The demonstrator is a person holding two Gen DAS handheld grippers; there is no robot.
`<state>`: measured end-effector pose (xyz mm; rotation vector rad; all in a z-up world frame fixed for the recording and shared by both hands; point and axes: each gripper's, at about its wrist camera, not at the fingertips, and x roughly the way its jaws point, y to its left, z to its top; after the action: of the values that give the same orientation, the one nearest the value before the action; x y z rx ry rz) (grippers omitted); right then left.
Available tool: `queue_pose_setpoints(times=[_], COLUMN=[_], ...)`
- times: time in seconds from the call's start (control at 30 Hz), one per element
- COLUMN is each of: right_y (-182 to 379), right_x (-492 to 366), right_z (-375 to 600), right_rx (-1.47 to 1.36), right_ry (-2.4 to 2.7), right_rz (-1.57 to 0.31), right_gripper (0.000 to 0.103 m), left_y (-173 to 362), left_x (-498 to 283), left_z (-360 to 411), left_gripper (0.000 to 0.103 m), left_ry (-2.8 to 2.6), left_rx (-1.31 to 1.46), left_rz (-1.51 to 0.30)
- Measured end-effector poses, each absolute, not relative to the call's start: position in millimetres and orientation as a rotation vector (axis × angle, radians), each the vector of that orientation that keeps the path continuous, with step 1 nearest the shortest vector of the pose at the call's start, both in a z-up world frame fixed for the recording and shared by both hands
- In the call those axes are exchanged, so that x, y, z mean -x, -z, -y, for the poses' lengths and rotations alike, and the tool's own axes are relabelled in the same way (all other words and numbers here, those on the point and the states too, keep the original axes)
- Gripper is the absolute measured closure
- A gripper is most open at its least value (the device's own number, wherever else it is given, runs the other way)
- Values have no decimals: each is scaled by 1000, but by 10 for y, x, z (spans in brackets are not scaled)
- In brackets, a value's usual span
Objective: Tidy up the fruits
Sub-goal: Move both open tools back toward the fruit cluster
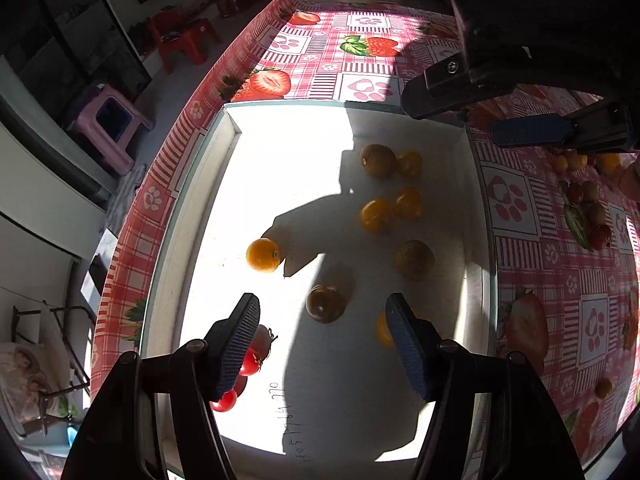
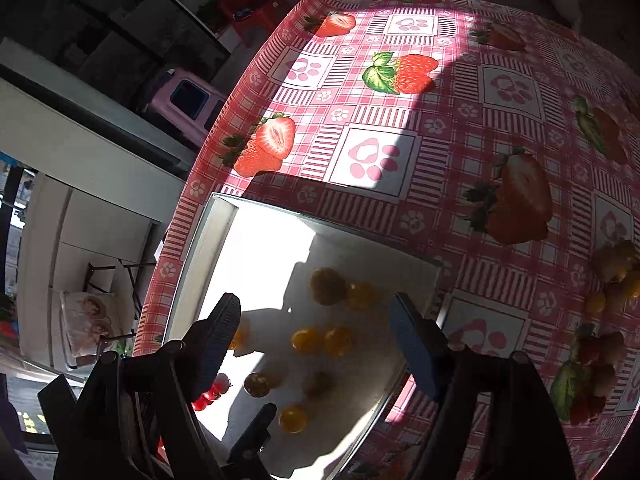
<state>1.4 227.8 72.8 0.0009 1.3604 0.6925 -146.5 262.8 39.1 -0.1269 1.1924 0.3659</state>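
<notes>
Both the left gripper (image 1: 322, 340) and right gripper (image 2: 316, 340) hover with fingers apart and empty over the white tray (image 1: 192, 240) on the tabletop (image 1: 560, 280). Yellow, brownish and red tomatoes (image 1: 262, 255) lie scattered in the tray; more (image 1: 592, 204) sit far right on the cloth. They look light, smooth and easily bruised, so pinch gently across the middle. Being nearly round, they show no clear long axis; stem ends point variously.

Hard sunlight, deep shadow, heavy fisheye curvature in both views.
We find the white tray (image 1: 200, 208) floor blown out to glare at 9 o'clock, hard-edged shadows across its centre, the tablecloth (image 2: 500, 128) sunlit at 12 o'clock and dim toward 3 o'clock, the room at 10 o'clock near black, and the corners vignetted and bent.
</notes>
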Motion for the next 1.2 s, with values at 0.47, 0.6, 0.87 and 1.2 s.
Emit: queue_pose_setpoints(times=[0.47,0.6,0.87,1.2], right_y=[-744,-626,-440,-324], right_x=[233,287,324,313], right_z=[-535,-84,294,290], right_rx=[-36,-31,-4,36], right_ry=[-350,-258,-226,-295], right_rz=[-1349,-1363,-1362,-1335], right_gripper=[23,23,29,42], left_y=[-620,-595,-376,-186], left_x=[933,720,300,-28], left_z=[-1865,-1605,-1264,-1060], left_gripper=[36,36,36,36], left_ry=[-180,-114,-32,21], left_rx=[6,-9,-13,-4], left_rz=[-1166,-1175,-1204,-1215])
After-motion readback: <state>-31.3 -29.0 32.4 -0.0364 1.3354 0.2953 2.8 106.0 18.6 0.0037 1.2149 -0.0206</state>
